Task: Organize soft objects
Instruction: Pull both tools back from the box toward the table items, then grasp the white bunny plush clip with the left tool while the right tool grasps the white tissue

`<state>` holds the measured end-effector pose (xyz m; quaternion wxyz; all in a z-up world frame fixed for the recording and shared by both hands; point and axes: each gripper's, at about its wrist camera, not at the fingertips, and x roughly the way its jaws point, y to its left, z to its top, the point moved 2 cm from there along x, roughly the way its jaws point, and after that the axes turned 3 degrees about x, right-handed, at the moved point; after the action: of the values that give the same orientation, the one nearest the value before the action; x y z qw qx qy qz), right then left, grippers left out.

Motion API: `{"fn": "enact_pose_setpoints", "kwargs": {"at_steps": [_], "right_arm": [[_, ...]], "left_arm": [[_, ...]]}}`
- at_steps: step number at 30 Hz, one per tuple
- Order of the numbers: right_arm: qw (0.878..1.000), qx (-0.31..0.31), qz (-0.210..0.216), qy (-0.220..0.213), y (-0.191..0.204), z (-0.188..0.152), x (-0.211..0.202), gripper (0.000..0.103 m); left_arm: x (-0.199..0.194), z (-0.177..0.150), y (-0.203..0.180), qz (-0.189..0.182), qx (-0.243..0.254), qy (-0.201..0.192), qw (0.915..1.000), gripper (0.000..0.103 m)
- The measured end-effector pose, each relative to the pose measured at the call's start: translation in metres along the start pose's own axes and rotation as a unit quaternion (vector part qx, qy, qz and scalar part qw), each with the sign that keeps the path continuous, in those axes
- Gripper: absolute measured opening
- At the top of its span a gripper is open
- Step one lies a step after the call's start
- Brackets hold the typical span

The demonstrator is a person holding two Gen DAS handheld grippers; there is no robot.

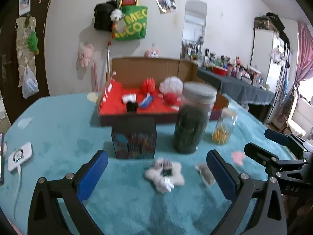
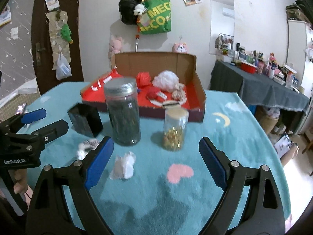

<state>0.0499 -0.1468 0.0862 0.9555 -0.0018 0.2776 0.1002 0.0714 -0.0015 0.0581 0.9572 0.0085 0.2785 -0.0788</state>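
On the teal plush table cover [image 1: 58, 121], reading from left to right, a white rounded device with a cable [image 1: 19, 156] lies at the far left edge, apart from the work area. Next stands a dark square box with a printed colour front [image 1: 134, 139], and directly behind it sits the open cardboard box with a red lining [image 1: 137, 68], which appears to serve as the collection container. This container already holds a red spiky ball [image 1: 148, 85], a white fluffy pouf [image 1: 171, 84] and a red round soft item [image 1: 169, 98], so part of the sorting looks complete. In front of the dark box, a white fluffy star-shaped scrunchie [image 1: 164, 174] lies loose on the cover, squarely between the blue pads of the left gripper [image 1: 156, 172], whose fingers are spread wide and touch nothing. To the right stand a tall clear jar with a grey lid and dark contents [image 1: 192, 117] and a small clear jar with golden contents [image 2: 175, 131]; both are rigid and probably stay where they are. A crumpled white soft wad [image 2: 124, 165] lies just beside the left pad of the right gripper [image 2: 156, 162], whose fingers are likewise spread and empty. Judged from this layout, at least these two loose soft items remain to be picked up and moved into the red-lined box.
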Motion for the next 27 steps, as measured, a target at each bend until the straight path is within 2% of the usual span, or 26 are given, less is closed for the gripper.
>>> {"fn": "enact_pose_setpoints", "kwargs": {"at_steps": [4, 11, 15, 19, 25, 26, 27], "right_arm": [[1.000, 0.009, 0.005, 0.023, -0.002, -0.014, 0.012, 0.090], [0.998, 0.020, 0.026, 0.049, -0.004, -0.019, 0.026, 0.090], [0.996, 0.025, 0.048, 0.070, -0.005, -0.023, 0.035, 0.090], [0.991, 0.021, 0.089, 0.096, -0.004, -0.023, 0.048, 0.090], [0.982, 0.007, 0.134, 0.133, 0.002, -0.019, 0.070, 0.089], [0.980, 0.004, 0.140, 0.139, 0.004, -0.019, 0.073, 0.085], [0.977, 0.002, 0.151, 0.149, 0.006, -0.020, 0.076, 0.080]], "left_arm": [[0.009, -0.012, -0.001, 0.000, 0.003, 0.021, 0.9998, 0.103], [0.019, -0.018, 0.003, 0.001, 0.006, 0.044, 0.9990, 0.103], [0.029, -0.021, 0.003, -0.008, 0.014, 0.072, 0.9973, 0.103], [0.042, -0.020, 0.003, -0.023, 0.027, 0.096, 0.9947, 0.101], [0.063, -0.017, -0.005, -0.046, 0.061, 0.138, 0.9875, 0.080], [0.066, -0.017, -0.006, -0.053, 0.066, 0.145, 0.9859, 0.077], [0.069, -0.018, -0.007, -0.061, 0.069, 0.151, 0.9843, 0.070]]}}
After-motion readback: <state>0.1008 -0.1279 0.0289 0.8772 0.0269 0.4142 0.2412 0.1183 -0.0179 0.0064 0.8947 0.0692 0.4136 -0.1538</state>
